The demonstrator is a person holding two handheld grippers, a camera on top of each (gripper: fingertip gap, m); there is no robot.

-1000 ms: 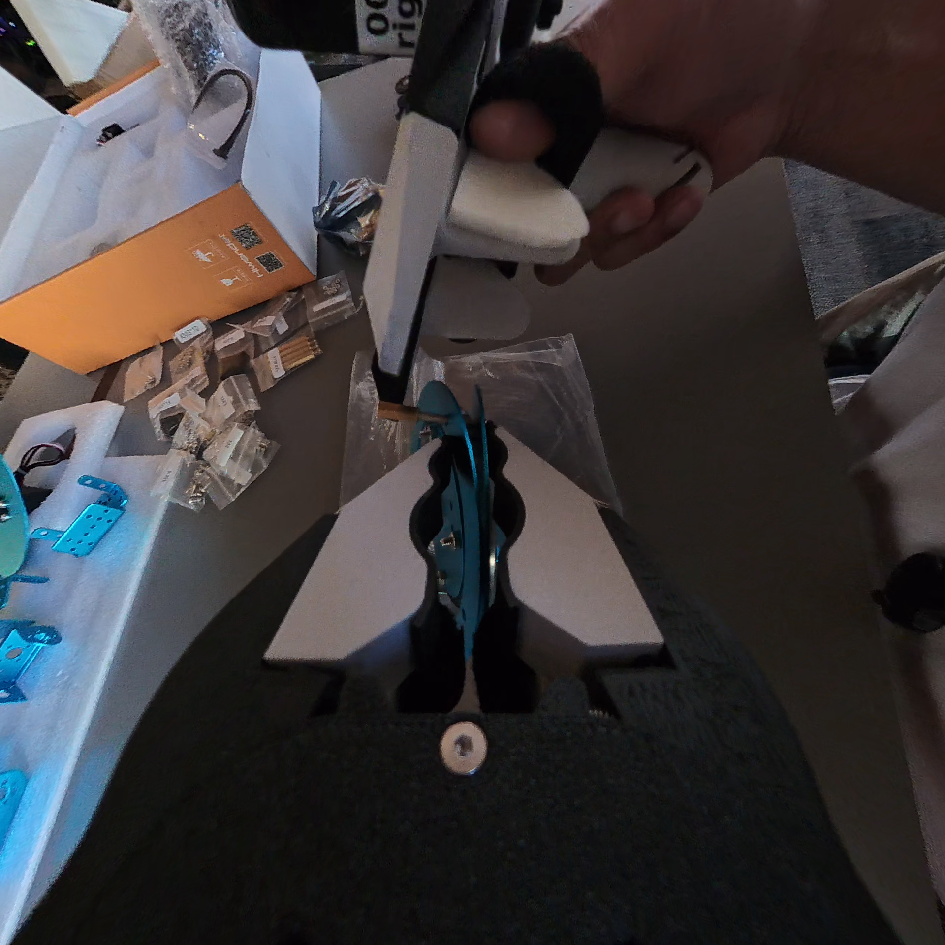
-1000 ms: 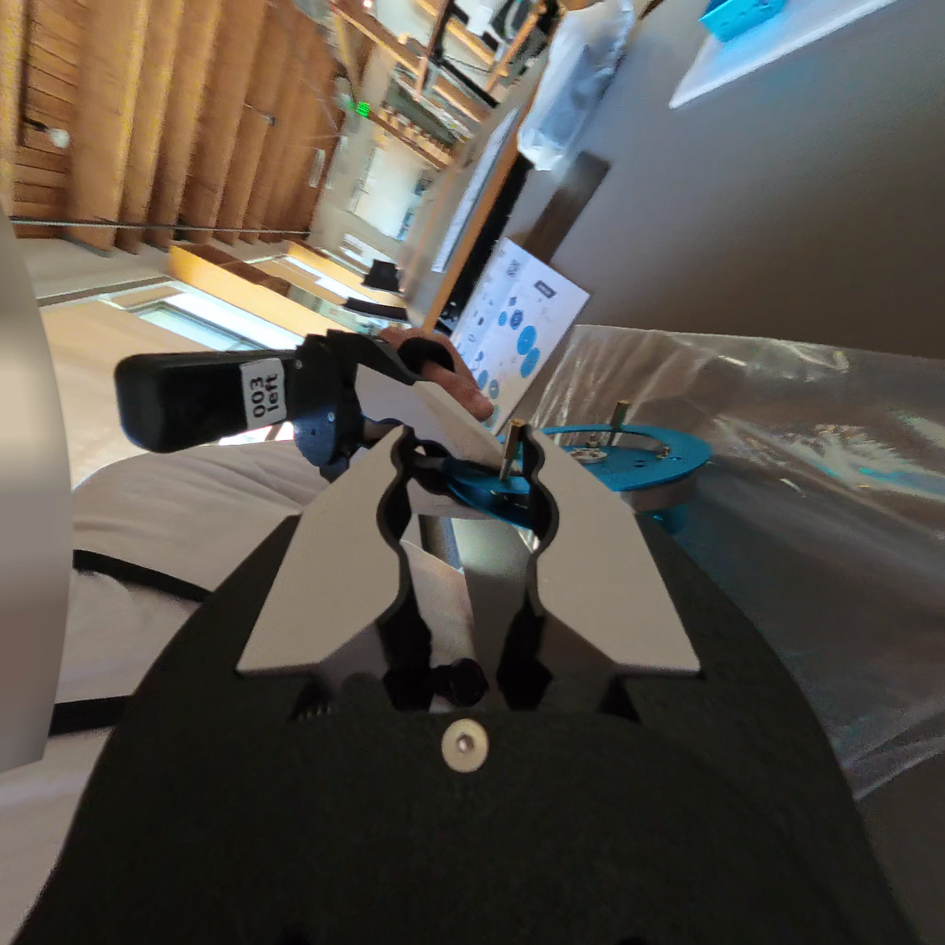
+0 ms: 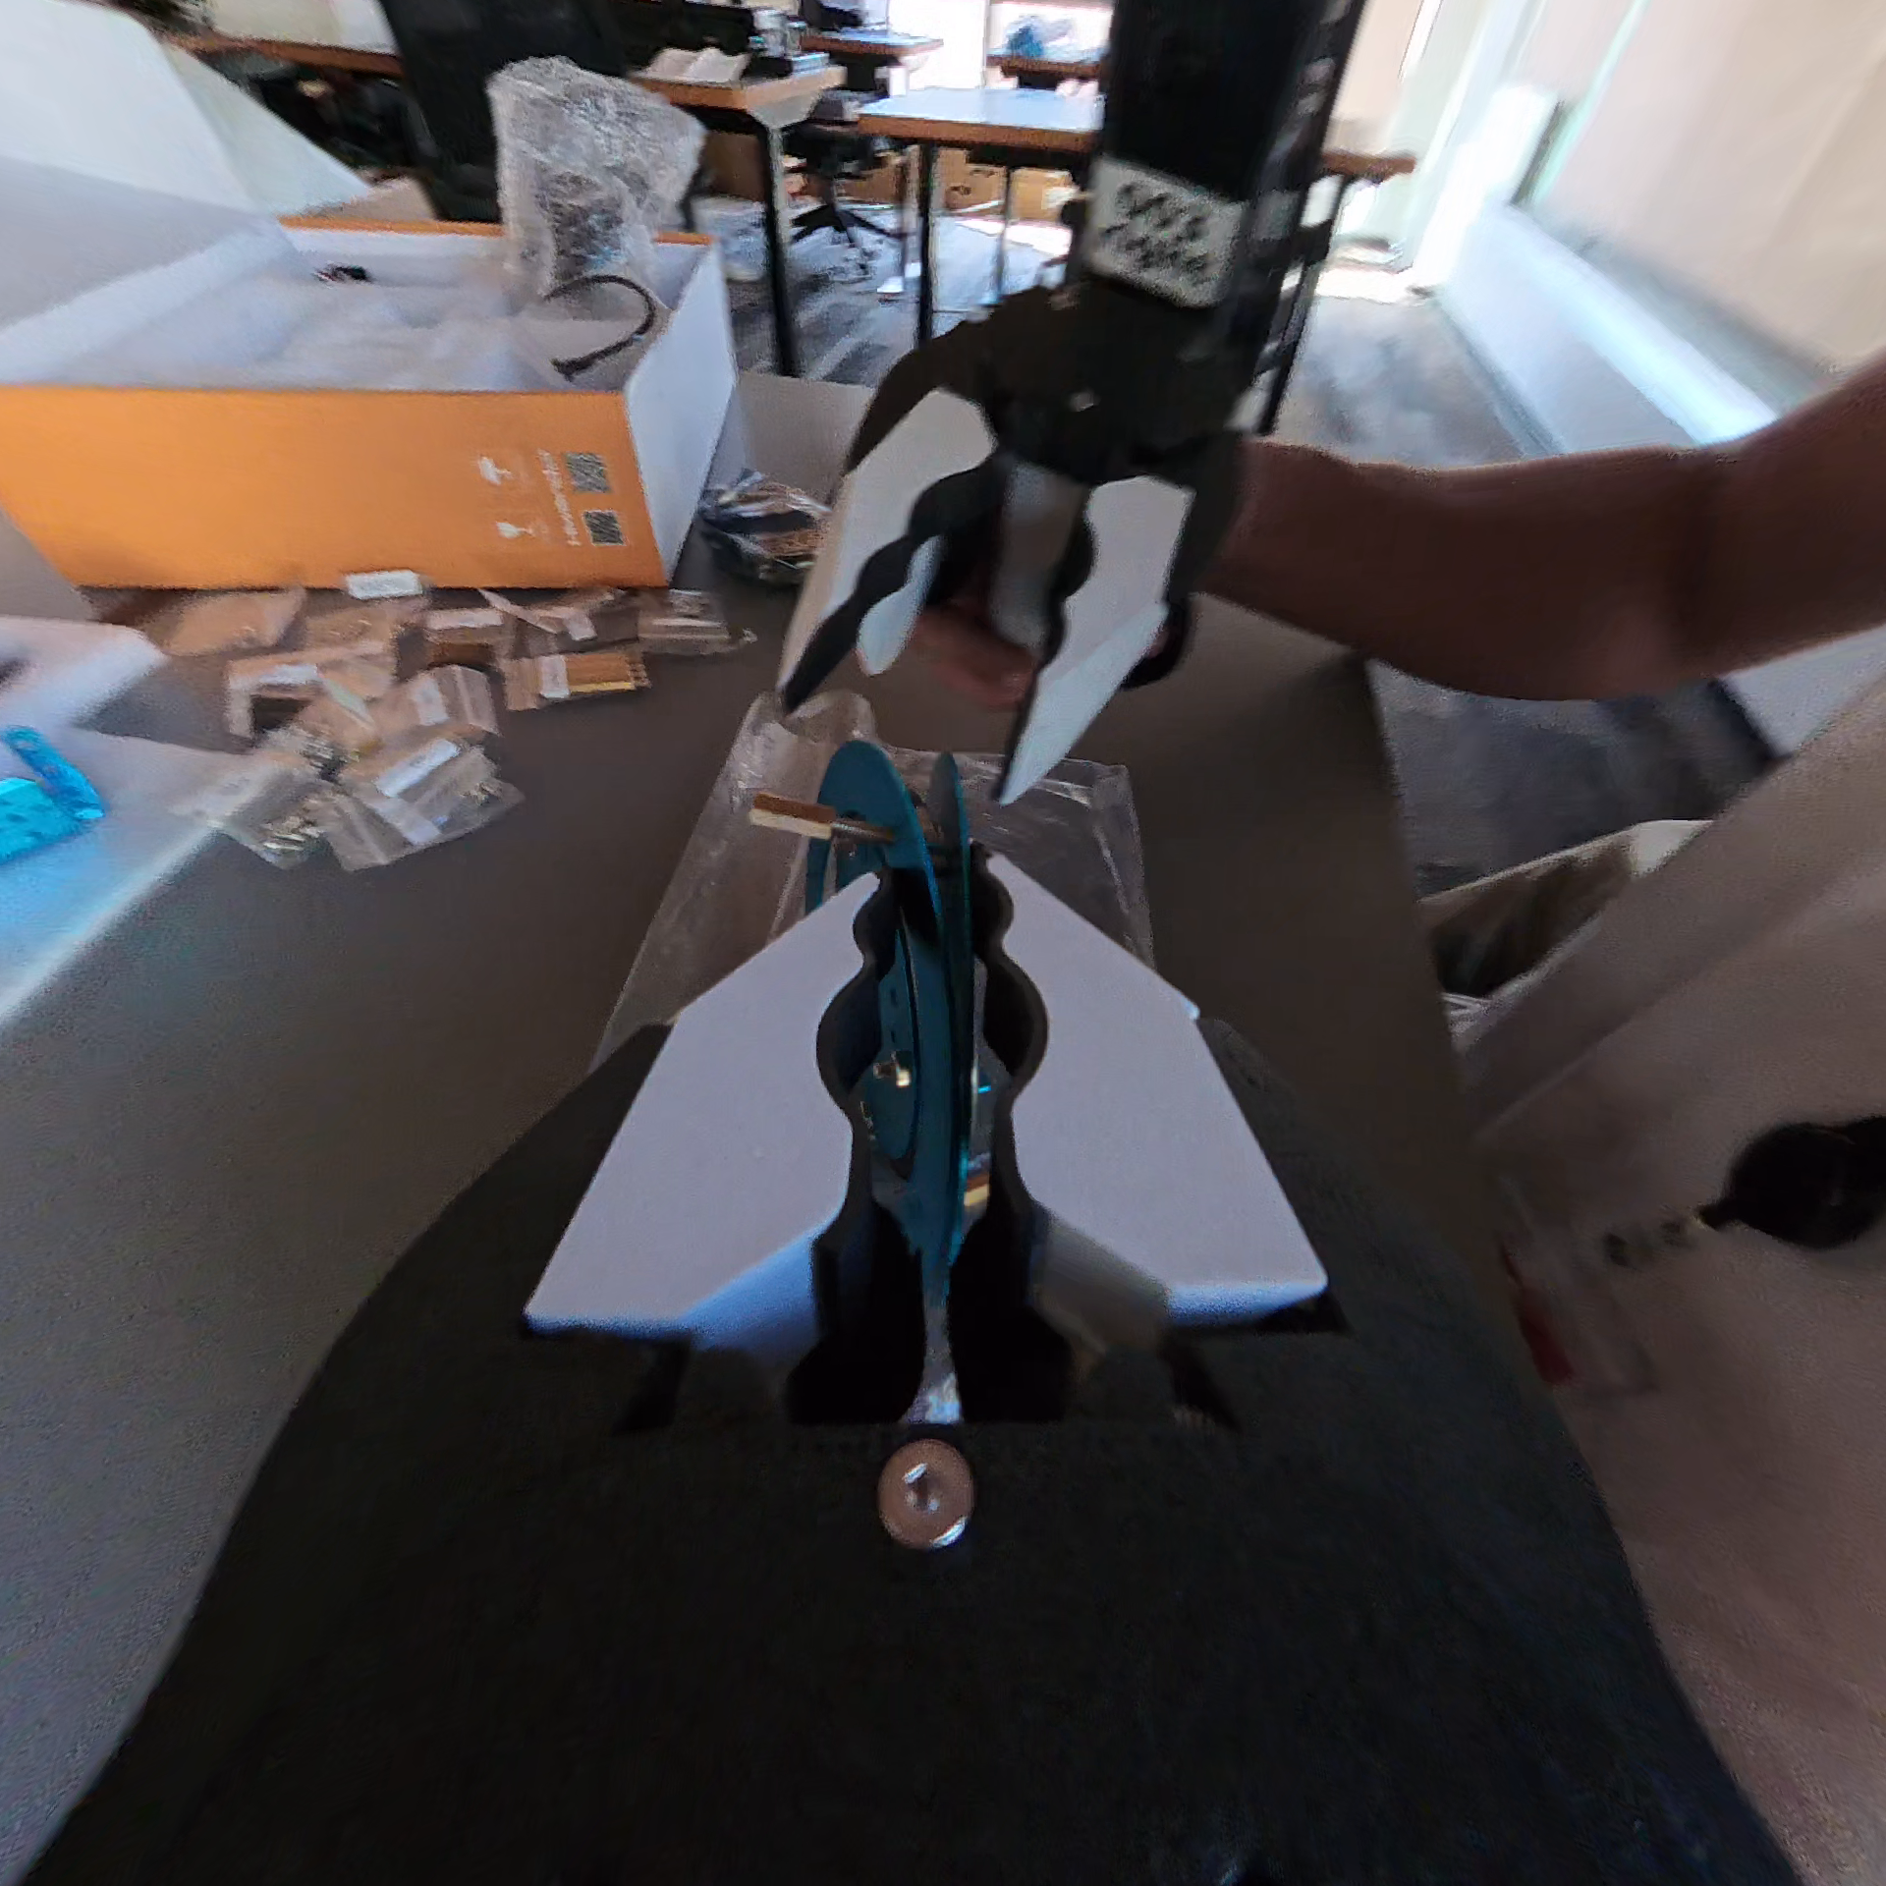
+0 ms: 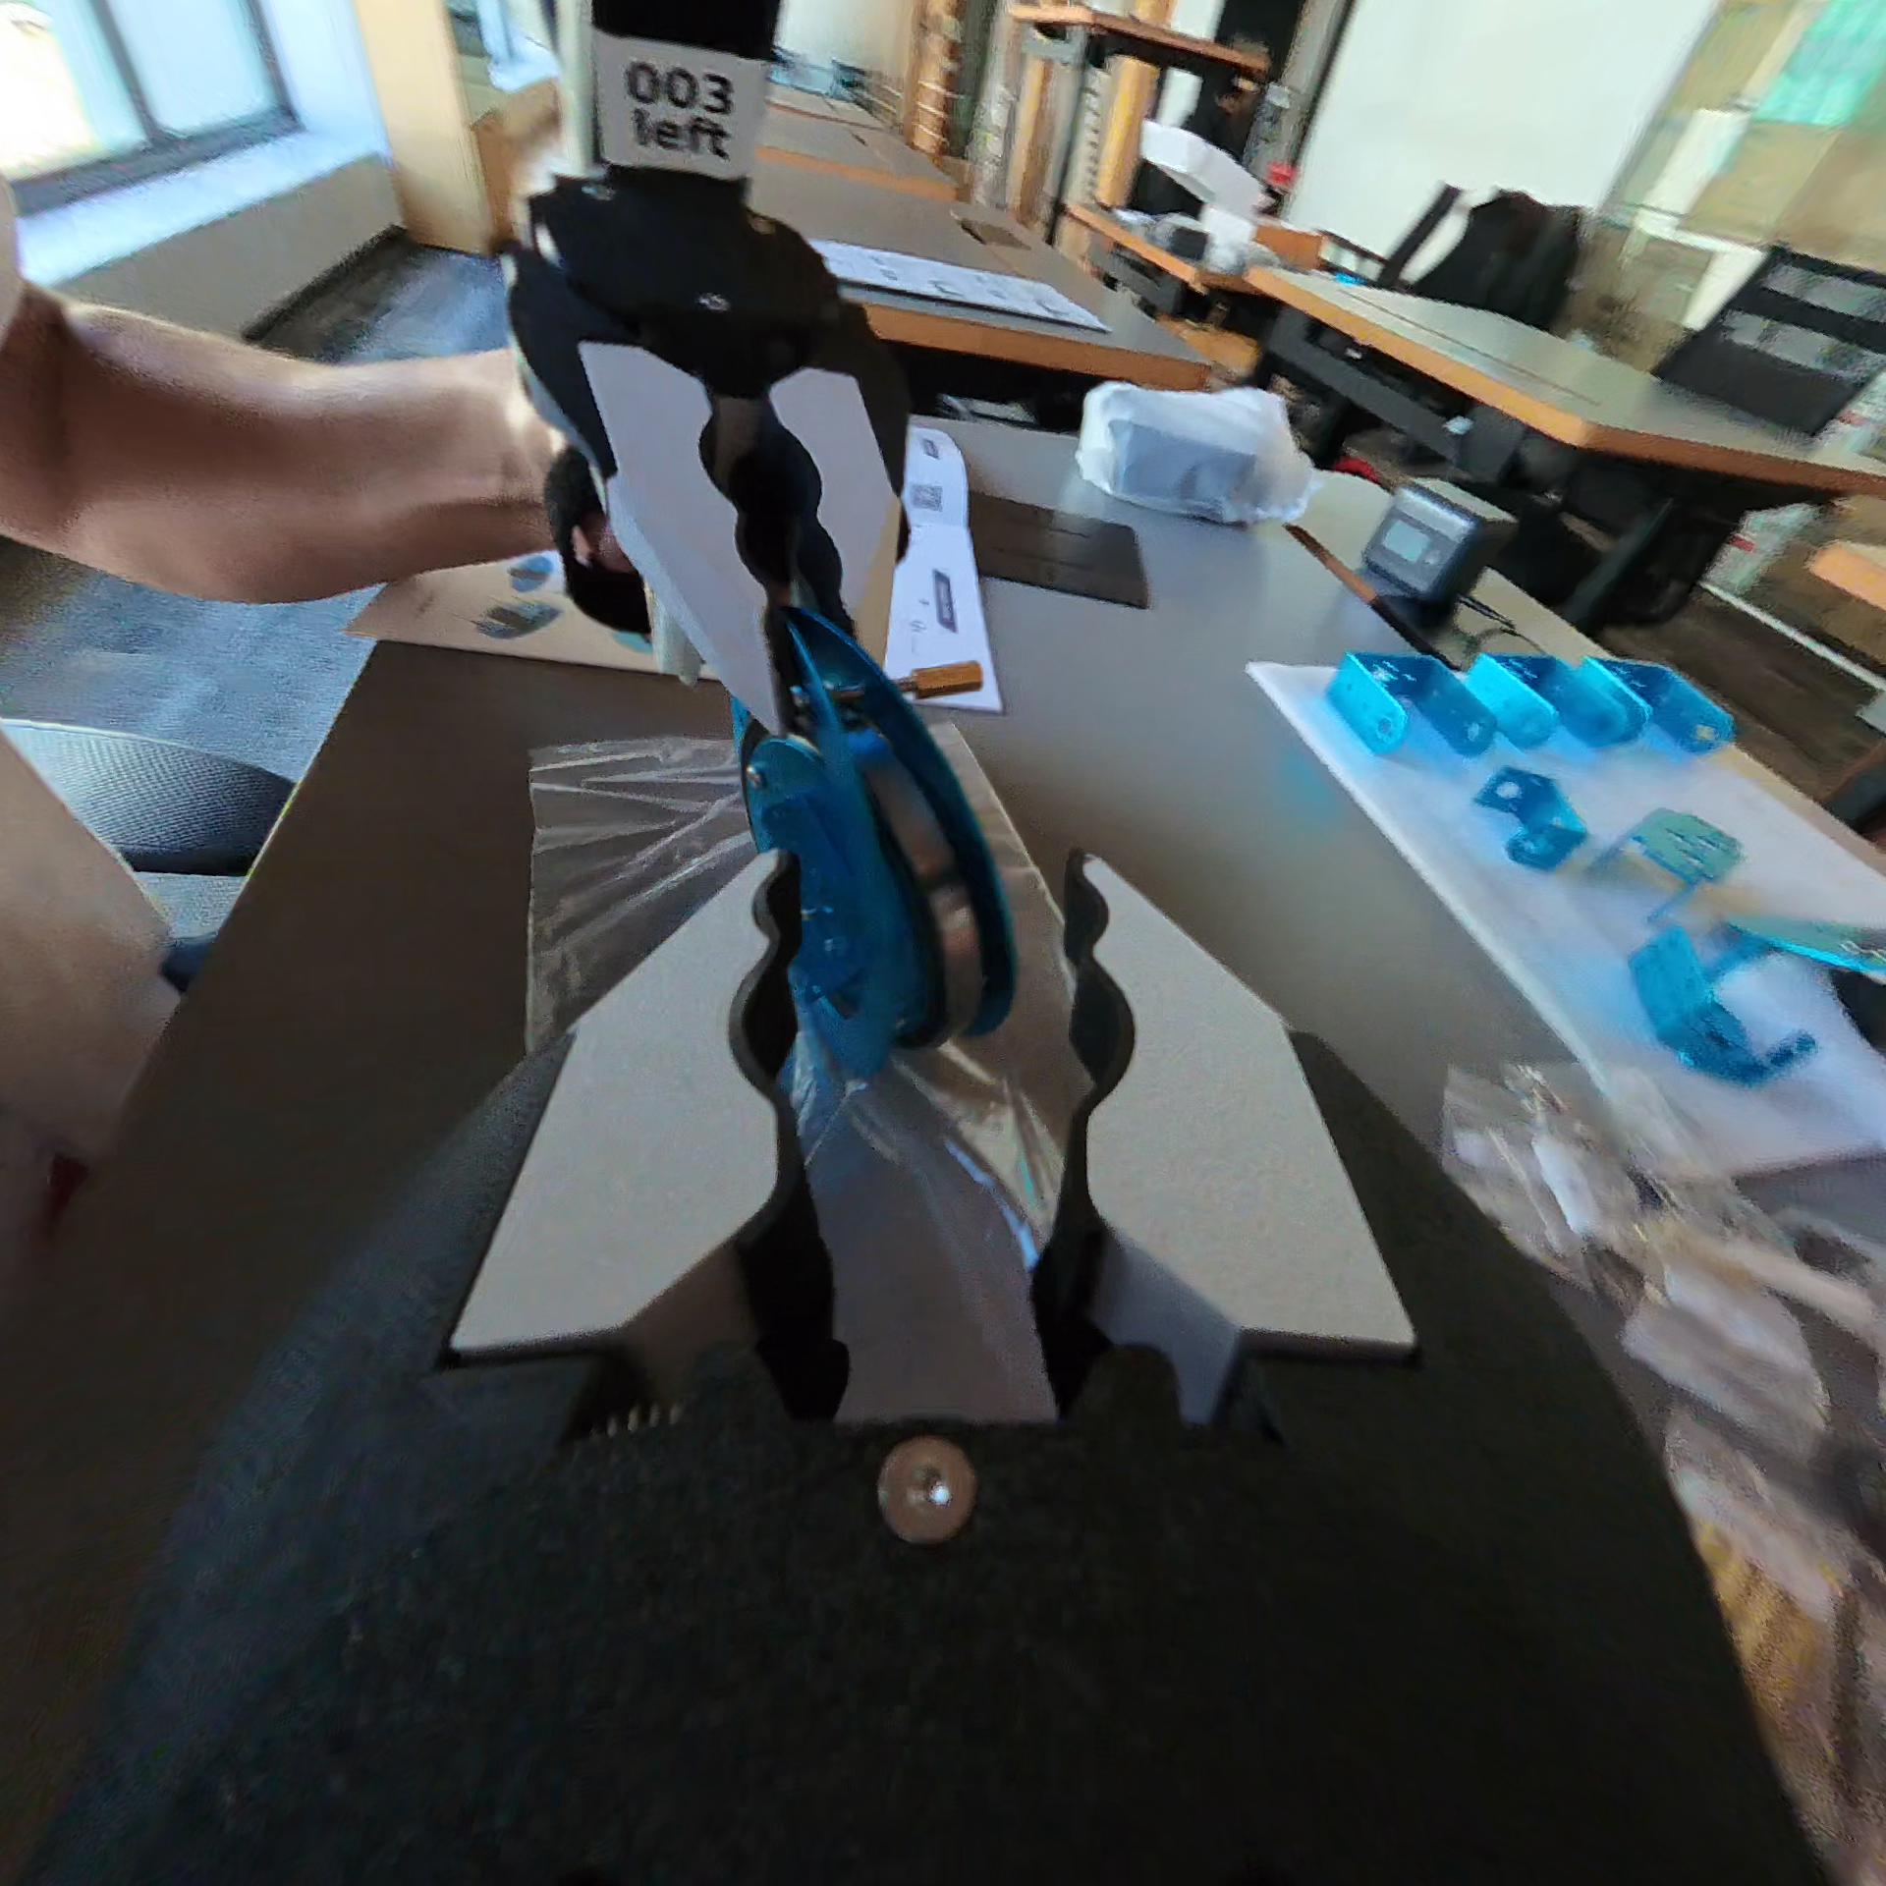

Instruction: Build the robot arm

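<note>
While the left gripper (image 3: 924, 919) has its jaws closed tight on the rim of a blue metal disc assembly (image 3: 898, 980), the right gripper (image 4: 924, 888) hangs just in front of it with its jaws spread wide and nothing between them. That assembly is 2 round blue plates (image 4: 878, 867) sandwiching a steel ring, held on edge in the air above a clear plastic bag (image 4: 633, 816) lying flat on the grey bench (image 4: 1174, 735). A short brass post (image 3: 791, 813) sticks out sideways from 1 plate.

By its look the piece is rigid and fairly heavy for its size, and smooth painted metal is likely slippery, so the flat faces near the rim seem the safest hold; the thin post seems a poor place to take it.

Farther out to the left sit an open orange and white box (image 3: 337, 480) and a scatter of small hardware bags (image 3: 408, 714). To the right, blue brackets (image 4: 1531, 704) lie on a white foam sheet (image 4: 1786, 1021).
</note>
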